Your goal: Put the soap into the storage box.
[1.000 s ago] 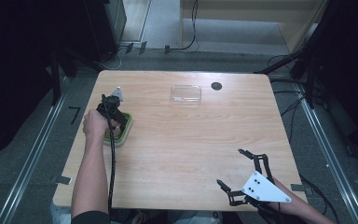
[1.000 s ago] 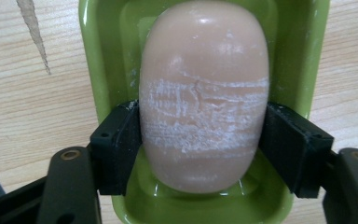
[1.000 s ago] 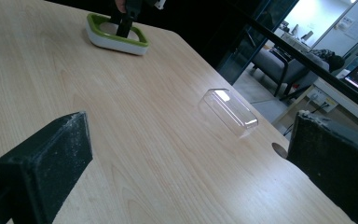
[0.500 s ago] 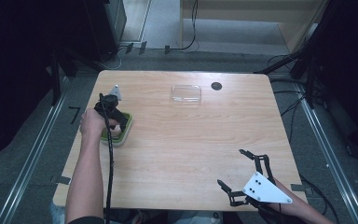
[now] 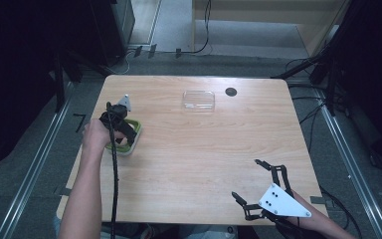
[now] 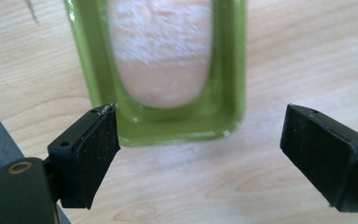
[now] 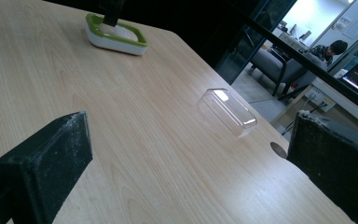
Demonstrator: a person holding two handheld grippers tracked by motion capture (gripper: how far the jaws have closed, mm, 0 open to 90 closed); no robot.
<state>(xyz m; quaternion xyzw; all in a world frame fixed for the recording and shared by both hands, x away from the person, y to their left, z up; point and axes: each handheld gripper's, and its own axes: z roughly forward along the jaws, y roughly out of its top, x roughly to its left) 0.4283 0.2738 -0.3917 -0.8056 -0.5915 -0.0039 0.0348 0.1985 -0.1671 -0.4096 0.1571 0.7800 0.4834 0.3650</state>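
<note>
Lid (image 5: pixel 198 99) beyond dish (image 5: pixel 129 141), apart

1. The table (image 5: pixel 194 164) is pale wood, smooth and matt.
2. The green-rimmed dish (image 6: pixel 161 116) looks like glossy plastic.
3. The clear lid (image 7: pixel 228 111) is transparent, shiny plastic.
4. The left gripper (image 6: pixel 200 154) has rough, matt black pads (image 6: pixel 95 154).

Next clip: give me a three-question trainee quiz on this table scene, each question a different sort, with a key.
1. True or false: the left gripper is clamped on the green dish.
2. Which thing lies nearest the clear lid? A. dark round spot B. green dish C. right gripper
3. Fill in: the green dish sits near the table's ____ edge in the high view.

Key: 1. false, its jaws stand apart with nothing between them, just short of the dish, and have just been opening. 2. A. 3. left.
</note>
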